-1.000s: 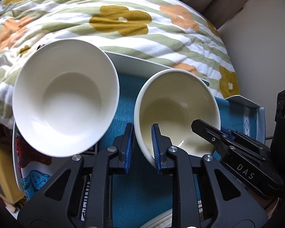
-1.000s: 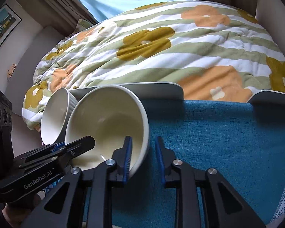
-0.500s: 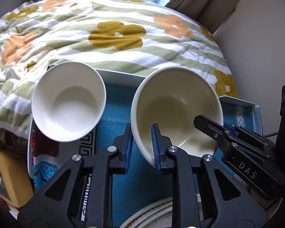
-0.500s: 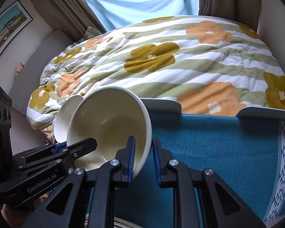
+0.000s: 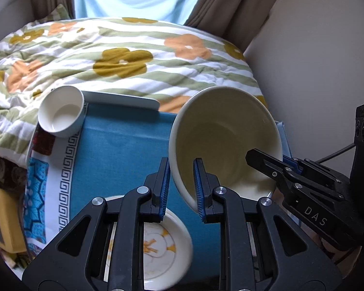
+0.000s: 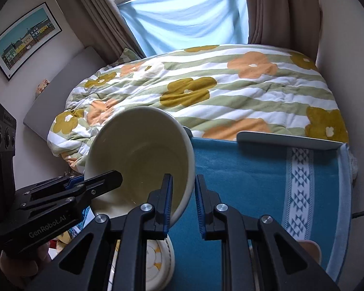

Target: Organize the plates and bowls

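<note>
Both grippers are shut on the rim of one cream bowl (image 5: 225, 140), held tilted in the air above the blue cloth. My left gripper (image 5: 180, 186) clamps its left rim. My right gripper (image 6: 183, 201) clamps its right rim, and the bowl (image 6: 143, 155) fills the left of that view. A small white bowl (image 5: 60, 111) rests at the far left corner of the table. A white plate with a yellow flower print (image 5: 162, 245) lies under my left gripper, and it also shows in the right wrist view (image 6: 157, 262).
The table wears a blue cloth (image 5: 123, 150) with a patterned border (image 6: 301, 189). A flowered quilt on a bed (image 6: 206, 89) lies behind the table. A wall (image 5: 315, 60) stands to the right.
Both grippers have lifted the cream bowl up and back toward me. The small white bowl has fallen away to the far left, and the flower-print plate has come into view below.
</note>
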